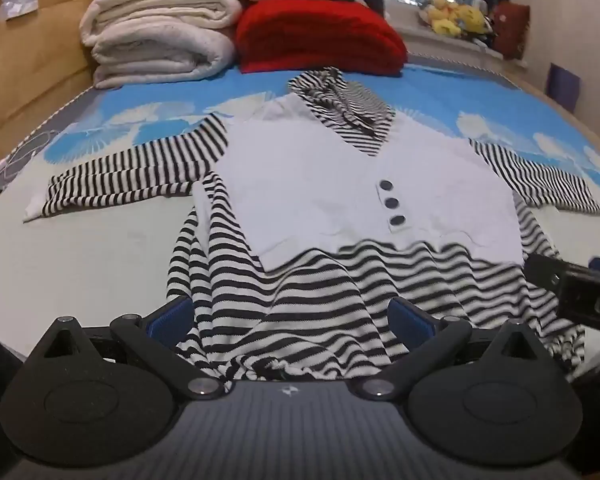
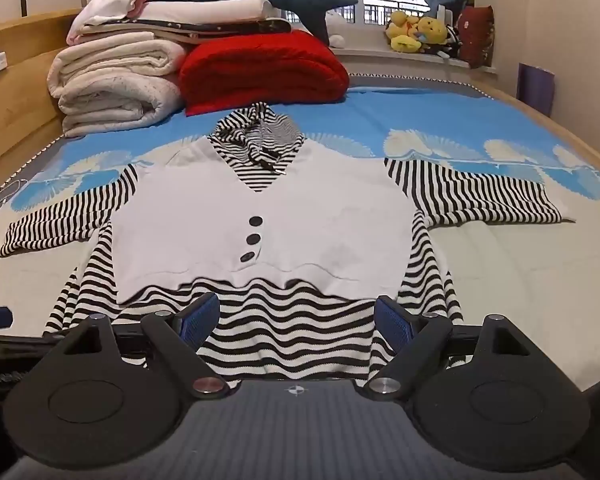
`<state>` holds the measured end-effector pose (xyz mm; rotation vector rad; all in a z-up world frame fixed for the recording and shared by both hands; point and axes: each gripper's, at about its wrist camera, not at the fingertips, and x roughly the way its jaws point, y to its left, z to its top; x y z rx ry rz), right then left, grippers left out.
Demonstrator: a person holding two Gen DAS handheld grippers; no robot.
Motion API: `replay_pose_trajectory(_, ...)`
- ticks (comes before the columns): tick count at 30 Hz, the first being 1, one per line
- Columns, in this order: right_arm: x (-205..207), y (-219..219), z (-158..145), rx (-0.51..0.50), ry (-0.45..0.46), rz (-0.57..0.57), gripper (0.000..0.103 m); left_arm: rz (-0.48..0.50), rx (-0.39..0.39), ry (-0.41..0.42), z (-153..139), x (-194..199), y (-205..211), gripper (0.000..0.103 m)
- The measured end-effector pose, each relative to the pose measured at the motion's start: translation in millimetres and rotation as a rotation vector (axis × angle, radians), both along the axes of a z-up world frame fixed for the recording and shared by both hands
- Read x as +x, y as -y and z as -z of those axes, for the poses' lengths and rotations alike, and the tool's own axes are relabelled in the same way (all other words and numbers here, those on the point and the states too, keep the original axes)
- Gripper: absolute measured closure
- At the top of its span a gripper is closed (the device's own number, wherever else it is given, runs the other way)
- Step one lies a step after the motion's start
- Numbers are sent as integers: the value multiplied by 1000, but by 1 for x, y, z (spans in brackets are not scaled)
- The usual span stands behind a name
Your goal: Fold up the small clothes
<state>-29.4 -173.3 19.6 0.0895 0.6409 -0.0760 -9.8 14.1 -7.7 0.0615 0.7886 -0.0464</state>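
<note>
A small hooded top (image 1: 320, 184) lies face up and spread flat on the bed: white front, three dark buttons (image 1: 392, 202), black-and-white striped hood (image 1: 340, 96), sleeves and hem. In the right wrist view the same top (image 2: 240, 220) has both sleeves stretched out sideways. My left gripper (image 1: 290, 316) is open at the near hem, left of centre, and rumpled striped cloth lies between its blue pads (image 1: 172, 320). My right gripper (image 2: 296, 318) is open over the hem's right part, with striped fabric lying flat between its fingers. The right gripper's black body (image 1: 572, 288) also shows at the right edge of the left wrist view.
Folded white blankets (image 2: 112, 80) and a red blanket (image 2: 264, 72) are stacked at the bed's far end. A wooden bed frame (image 2: 16, 108) runs along the left. Plush toys (image 2: 416, 32) sit on the windowsill. Blue-and-white bedcover (image 2: 440, 120) lies around the top.
</note>
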Motion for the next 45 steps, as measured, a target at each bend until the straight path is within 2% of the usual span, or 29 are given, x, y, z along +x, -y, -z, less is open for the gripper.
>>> replay_pose_trajectory(6, 1, 2, 3, -5, -16, -2, 18, 52, -7, 62, -2, -13, 6, 0)
replay_pose_trajectory(11, 3, 3, 7, -9, -38, 7, 18, 48, 5, 72, 0, 2, 22, 0)
replay_pose_trajectory(19, 6, 3, 9, -13, -56, 11, 18, 61, -37, 27, 7, 12, 20, 0)
replay_pose_trajectory(25, 8, 2, 11, -15, -68, 9, 18, 73, -35, 54, 4, 11, 22, 0)
replay_pose_trajectory(45, 9, 0, 12, -18, -74, 4, 18, 67, -32, 37, 6, 13, 23, 0)
